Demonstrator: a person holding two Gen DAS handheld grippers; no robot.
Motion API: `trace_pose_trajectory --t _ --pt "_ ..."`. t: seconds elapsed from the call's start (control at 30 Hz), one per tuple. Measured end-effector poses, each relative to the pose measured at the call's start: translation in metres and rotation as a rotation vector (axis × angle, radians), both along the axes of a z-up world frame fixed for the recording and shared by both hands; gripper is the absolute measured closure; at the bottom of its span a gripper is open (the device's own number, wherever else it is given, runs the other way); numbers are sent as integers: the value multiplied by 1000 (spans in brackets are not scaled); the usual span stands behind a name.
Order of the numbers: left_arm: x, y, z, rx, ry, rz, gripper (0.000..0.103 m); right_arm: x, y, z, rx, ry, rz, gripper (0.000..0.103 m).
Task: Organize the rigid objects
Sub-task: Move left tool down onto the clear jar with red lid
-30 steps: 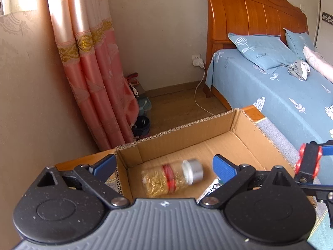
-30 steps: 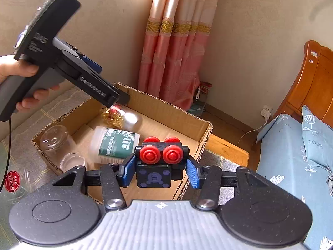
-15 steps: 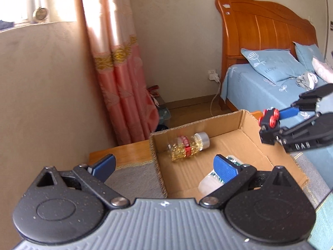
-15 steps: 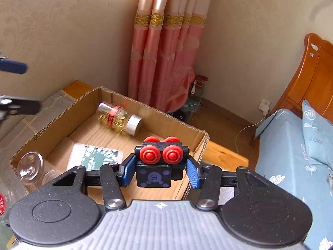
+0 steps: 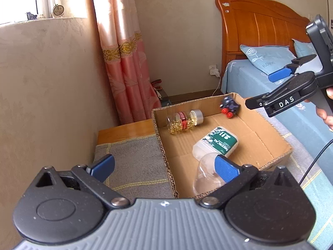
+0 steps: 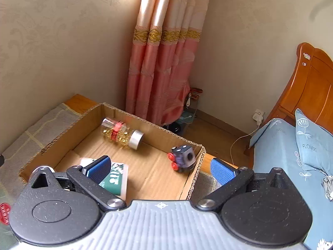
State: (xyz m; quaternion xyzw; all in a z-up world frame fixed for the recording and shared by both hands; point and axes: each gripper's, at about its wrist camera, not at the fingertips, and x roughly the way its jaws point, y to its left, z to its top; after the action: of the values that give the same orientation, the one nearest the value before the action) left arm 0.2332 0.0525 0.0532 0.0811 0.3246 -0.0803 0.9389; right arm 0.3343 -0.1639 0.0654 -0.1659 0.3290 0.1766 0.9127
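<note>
An open cardboard box (image 5: 164,152) (image 6: 60,138) lies on a grey mat. In it lie a jar of golden capsules (image 5: 184,120) (image 6: 121,133), a green-and-white bottle (image 5: 216,143) (image 6: 115,179) and a clear cup (image 5: 206,175). A dark toy block with red wheels (image 5: 229,106) (image 6: 183,159) rests tilted in the far right corner. My right gripper (image 6: 160,166) (image 5: 264,90) hovers over the box's right edge, its jaws opening with nothing between them. My left gripper (image 5: 164,165) hangs above the box's near left corner, its jaws also opening and empty.
A blue bed (image 5: 260,87) with a wooden headboard (image 5: 260,25) stands to the right. A pink curtain (image 6: 162,66) hangs behind the box and a beige wall (image 5: 45,87) lies to the left. A hand (image 5: 326,116) holds the right gripper's handle.
The right gripper opened and the toy block dropped from it into the box's far right corner. The left gripper drew back from over the box to its near left corner.
</note>
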Motion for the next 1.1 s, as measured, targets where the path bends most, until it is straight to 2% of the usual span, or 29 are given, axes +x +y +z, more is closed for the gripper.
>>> trace_pose_trajectory --t 0.27,0.5,0.67,0.83,1.1 --pt "-31 -1 5 -6 -16 6 1 -51 2 18 10 -38 47 0" --pt "-49 -2 0 -27 -34 18 1 -79 4 19 40 -37 67 0" --pt "-61 0 -14 -62 -36 33 1 -96 3 2 72 -18 40 0" --pt "-69 0 -32 -76 -2 62 1 -117 -2 -23 106 10 -24 0" --pt "-81 -3 -57 -83 38 73 1 -145 0 -69 83 53 -167 0"
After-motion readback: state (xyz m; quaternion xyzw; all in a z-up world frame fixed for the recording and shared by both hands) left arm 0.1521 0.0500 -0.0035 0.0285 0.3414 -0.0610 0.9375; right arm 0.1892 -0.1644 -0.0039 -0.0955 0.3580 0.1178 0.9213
